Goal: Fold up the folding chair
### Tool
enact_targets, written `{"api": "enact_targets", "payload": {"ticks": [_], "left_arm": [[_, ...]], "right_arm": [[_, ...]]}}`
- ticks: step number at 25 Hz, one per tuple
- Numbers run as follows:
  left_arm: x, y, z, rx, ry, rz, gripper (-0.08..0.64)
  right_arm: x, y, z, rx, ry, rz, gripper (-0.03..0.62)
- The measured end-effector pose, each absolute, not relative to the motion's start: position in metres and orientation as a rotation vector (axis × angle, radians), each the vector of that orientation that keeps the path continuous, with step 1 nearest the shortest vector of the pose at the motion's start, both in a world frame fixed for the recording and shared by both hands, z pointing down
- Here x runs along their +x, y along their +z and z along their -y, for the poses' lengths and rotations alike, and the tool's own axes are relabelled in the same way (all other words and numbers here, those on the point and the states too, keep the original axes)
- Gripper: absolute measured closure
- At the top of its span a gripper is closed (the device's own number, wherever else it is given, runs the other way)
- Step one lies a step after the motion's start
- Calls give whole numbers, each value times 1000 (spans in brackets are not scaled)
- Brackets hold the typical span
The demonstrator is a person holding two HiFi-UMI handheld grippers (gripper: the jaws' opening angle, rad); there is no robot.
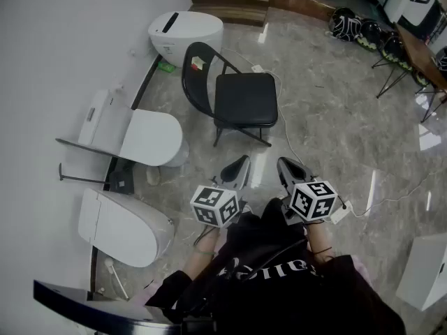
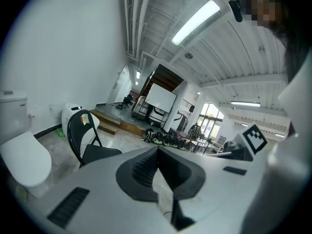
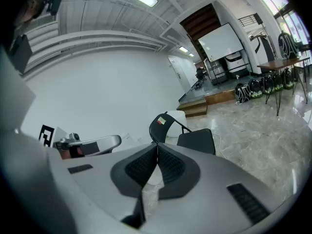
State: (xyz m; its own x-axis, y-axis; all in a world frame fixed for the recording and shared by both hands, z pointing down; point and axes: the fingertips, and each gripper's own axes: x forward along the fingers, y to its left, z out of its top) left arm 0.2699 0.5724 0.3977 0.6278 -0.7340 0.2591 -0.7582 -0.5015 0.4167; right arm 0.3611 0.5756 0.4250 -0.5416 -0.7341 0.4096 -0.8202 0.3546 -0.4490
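**Folding chair [image 1: 241, 96] stands open on a marbled floor [image 1: 335, 131]**

The black chair sits unfolded on glossy grey stone, near a white wall [image 1: 63, 33] lined with white toilets [image 1: 150, 135]. The left gripper [image 1: 239, 166] and right gripper [image 1: 286, 166] hover side by side short of it, each with jaws pressed together on nothing. Beyond are wooden steps [image 1: 230, 2] and dark bags [image 1: 356, 26], possibly backpacks.

Open floor [image 1: 335, 124] right of and in front of folding chair [image 1: 241, 98]. Crowded on left by toilets [image 1: 147, 137] just beside it; white unit [image 1: 183, 32] close behind. Cable [image 1: 283, 132] trailing past right legs.
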Motion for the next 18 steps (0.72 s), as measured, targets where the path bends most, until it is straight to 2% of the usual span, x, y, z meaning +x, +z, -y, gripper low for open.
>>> {"api": "enact_targets", "payload": {"ticks": [10,18], "left_arm": [[260,418,-512,2272,43,1204,557],[278,422,-419,2227,46,1279,557]], "right_arm": [[371,447,-525,1438,1000,2432,578],[393,450,-421,1348,996,2466,578]]}}
